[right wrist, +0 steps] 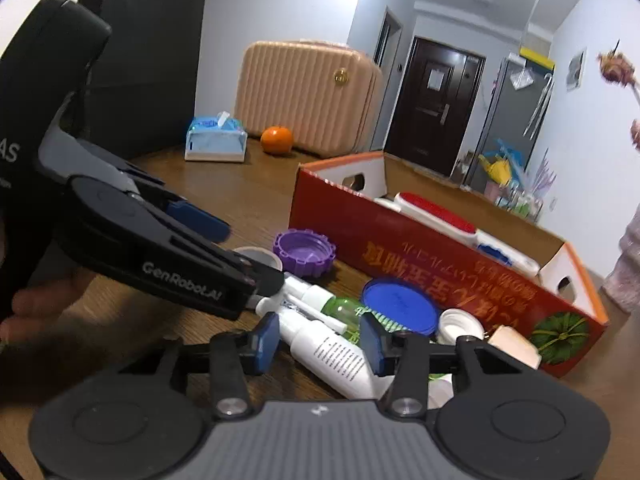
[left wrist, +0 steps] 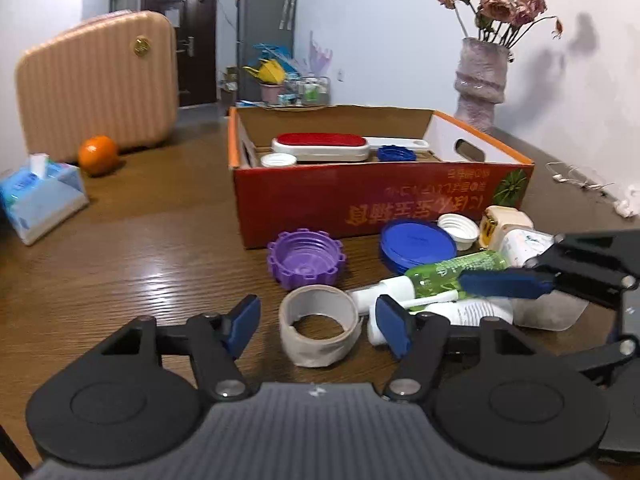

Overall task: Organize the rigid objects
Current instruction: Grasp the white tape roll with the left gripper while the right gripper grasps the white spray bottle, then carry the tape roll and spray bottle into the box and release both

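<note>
My left gripper (left wrist: 319, 328) is open around a beige tape roll (left wrist: 319, 330) that stands on the table, with a gap at each pad. The right wrist view shows the left gripper (right wrist: 248, 252) from the side. My right gripper (right wrist: 320, 342) is open astride a white spray bottle (right wrist: 332, 356) lying slantwise; its pads are close to the bottle. Beside it lie a green bottle (right wrist: 344, 308), a blue lid (left wrist: 416, 246), a white cap (left wrist: 458, 230), a purple cap (left wrist: 306, 260) and a cream plug (left wrist: 504, 220). The red cardboard box (left wrist: 360, 196) holds a red-topped brush (left wrist: 320, 146) and two caps.
A pink suitcase (left wrist: 96, 84), an orange (left wrist: 98, 154) and a tissue pack (left wrist: 40, 196) stand at the far left. A vase of dried flowers (left wrist: 482, 80) and a white cable (left wrist: 580, 182) are at the right. A black paper bag (right wrist: 148, 68) stands behind my left hand (right wrist: 32, 308).
</note>
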A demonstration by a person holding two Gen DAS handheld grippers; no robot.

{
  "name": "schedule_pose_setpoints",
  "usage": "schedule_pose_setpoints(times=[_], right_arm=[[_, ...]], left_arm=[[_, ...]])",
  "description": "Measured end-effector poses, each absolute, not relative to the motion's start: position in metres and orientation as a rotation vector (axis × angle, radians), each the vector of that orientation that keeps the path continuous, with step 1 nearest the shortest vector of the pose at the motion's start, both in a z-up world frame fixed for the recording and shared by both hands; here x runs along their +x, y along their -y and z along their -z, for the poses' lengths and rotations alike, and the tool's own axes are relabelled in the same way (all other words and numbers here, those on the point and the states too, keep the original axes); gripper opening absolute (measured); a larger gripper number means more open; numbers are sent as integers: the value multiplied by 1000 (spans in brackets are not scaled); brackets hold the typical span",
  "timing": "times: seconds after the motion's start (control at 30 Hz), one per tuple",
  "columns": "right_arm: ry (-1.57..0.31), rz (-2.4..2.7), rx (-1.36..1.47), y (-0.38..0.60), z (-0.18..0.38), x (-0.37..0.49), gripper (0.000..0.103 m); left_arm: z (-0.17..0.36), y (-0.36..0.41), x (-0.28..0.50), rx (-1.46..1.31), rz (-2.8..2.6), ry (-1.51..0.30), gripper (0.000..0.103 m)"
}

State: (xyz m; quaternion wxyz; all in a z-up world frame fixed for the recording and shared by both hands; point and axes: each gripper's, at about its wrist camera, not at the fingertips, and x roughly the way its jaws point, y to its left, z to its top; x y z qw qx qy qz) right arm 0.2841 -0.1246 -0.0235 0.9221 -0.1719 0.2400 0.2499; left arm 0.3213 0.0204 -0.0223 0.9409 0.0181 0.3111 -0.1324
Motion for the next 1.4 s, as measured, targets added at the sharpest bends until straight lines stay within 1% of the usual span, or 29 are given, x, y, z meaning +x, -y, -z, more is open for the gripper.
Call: schedule_pose_setpoints(times=[0.1, 0.13, 0.43, 0.6, 0.73, 0.9, 1.03, 1.3, 1.4], right_arm=[[-526, -532, -339, 127, 30, 289, 37], [-526, -522, -352, 128, 32, 288, 37], [-656, -559, -346, 137, 24, 267, 28], [-694, -562, -274, 139, 29, 271, 27], [-658, -523, -214, 143, 28, 263, 27], [-599, -500, -163, 161, 20, 228, 27], [-587, -453, -129, 185, 20, 197, 27], [-572, -312, -42, 252, 21, 168, 27], [-564, -288, -14, 267, 20, 168, 27]], left_arm=[[25, -26, 323, -7, 304, -634, 51], [24, -28, 322, -13, 298, -638, 44], [24, -30, 282, 7, 306, -624, 43], [21, -28, 258, -9, 279, -633, 43], [15, -30, 234, -34, 260, -635, 43], [7, -21, 205, -43, 264, -623, 43], [6, -5, 190, -28, 288, -622, 43], [0, 24, 191, -18, 361, -600, 43], [-12, 25, 201, -19, 338, -562, 43]])
